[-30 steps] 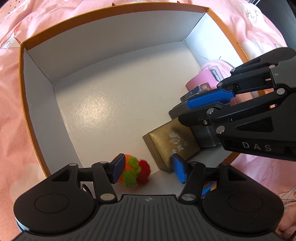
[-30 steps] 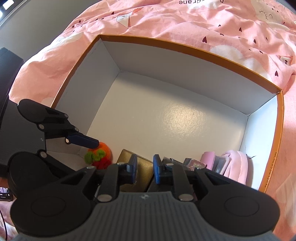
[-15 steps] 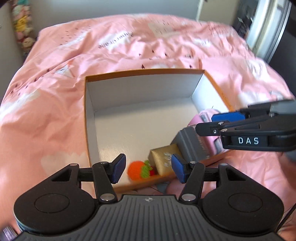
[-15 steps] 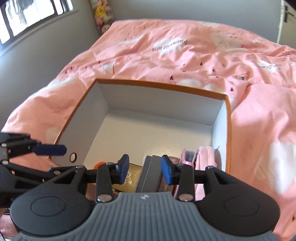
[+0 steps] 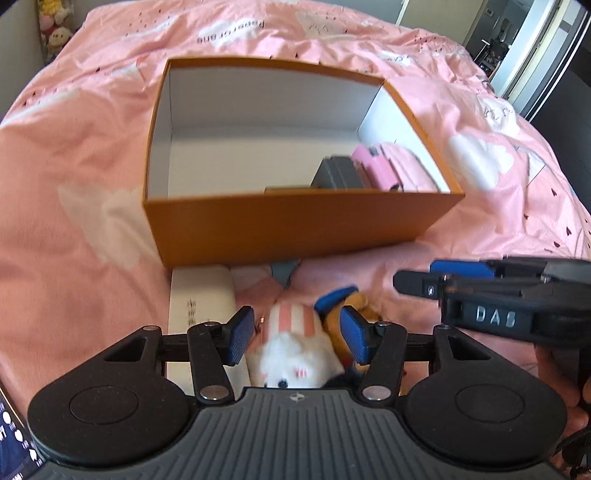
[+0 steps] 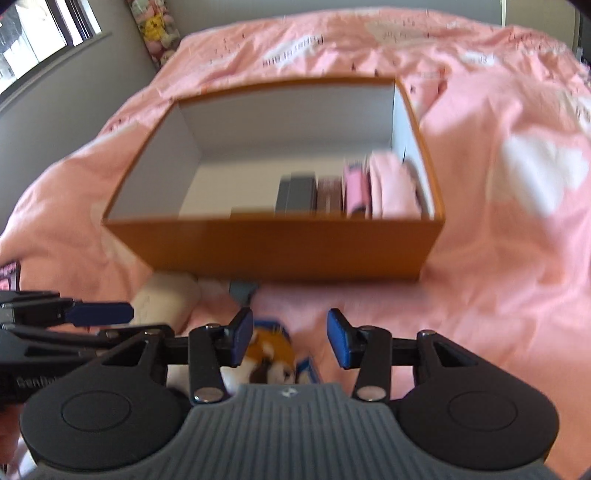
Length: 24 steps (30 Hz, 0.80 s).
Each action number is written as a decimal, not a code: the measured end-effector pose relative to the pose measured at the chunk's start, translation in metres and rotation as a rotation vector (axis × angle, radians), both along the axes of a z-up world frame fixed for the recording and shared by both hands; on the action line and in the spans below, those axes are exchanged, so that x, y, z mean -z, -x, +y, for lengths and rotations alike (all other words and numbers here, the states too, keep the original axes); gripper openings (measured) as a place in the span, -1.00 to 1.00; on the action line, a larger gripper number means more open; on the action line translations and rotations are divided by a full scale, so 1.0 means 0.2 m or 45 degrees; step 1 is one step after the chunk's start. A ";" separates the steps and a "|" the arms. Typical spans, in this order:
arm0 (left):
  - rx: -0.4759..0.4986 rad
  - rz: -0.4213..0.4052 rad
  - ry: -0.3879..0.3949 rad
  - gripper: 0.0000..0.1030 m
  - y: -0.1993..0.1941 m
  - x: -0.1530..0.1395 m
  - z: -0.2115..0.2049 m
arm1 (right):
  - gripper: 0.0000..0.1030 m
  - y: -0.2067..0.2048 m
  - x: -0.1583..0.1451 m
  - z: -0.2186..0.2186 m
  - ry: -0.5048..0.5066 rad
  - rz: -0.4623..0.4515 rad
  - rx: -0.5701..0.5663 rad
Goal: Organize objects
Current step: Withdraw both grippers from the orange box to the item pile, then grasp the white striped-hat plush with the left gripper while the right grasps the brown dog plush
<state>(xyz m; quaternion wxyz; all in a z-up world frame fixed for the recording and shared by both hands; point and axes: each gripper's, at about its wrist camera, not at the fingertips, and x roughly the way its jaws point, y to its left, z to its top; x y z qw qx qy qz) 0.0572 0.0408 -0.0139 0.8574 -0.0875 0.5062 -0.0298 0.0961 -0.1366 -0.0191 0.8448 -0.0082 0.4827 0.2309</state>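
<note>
An orange box (image 5: 303,225) with white inside walls stands on the pink bed; it also shows in the right wrist view (image 6: 280,247). Inside at its right stand grey cases (image 5: 338,177) and pink pouches (image 5: 380,170). My left gripper (image 5: 297,338) is open, with a white plush toy with pink stripes (image 5: 295,347) between its fingers, in front of the box. My right gripper (image 6: 290,339) is open, with an orange and white plush toy (image 6: 266,354) near its left finger. That toy also shows in the left wrist view (image 5: 343,306).
A white flat box (image 5: 201,299) lies on the bed left of the plush toys. A small grey piece (image 5: 284,271) sits at the foot of the orange box. The pink duvet (image 5: 74,155) spreads all around. A window (image 6: 40,33) is at the far left.
Both grippers have pulled back out of the box, toward the near side of the bed. They now sit over the plush toys in front of the box. The right gripper has opened wider.
</note>
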 end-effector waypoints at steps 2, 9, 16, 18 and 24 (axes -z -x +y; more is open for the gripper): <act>-0.007 0.020 0.010 0.24 0.03 0.02 0.01 | -0.09 0.04 0.05 0.01 0.013 0.052 -0.020; -0.014 0.059 0.014 0.23 0.10 0.05 0.02 | -0.09 0.16 0.12 0.06 0.059 0.120 -0.093; 0.013 0.074 0.003 0.22 0.15 0.05 0.04 | -0.02 0.20 0.17 0.08 0.068 0.163 -0.131; 0.011 0.072 0.013 0.22 0.15 0.05 0.04 | -0.02 0.19 0.18 0.08 0.067 0.160 -0.123; -0.005 0.073 0.029 0.21 0.13 0.06 0.05 | -0.03 0.20 0.18 0.15 0.111 0.139 -0.202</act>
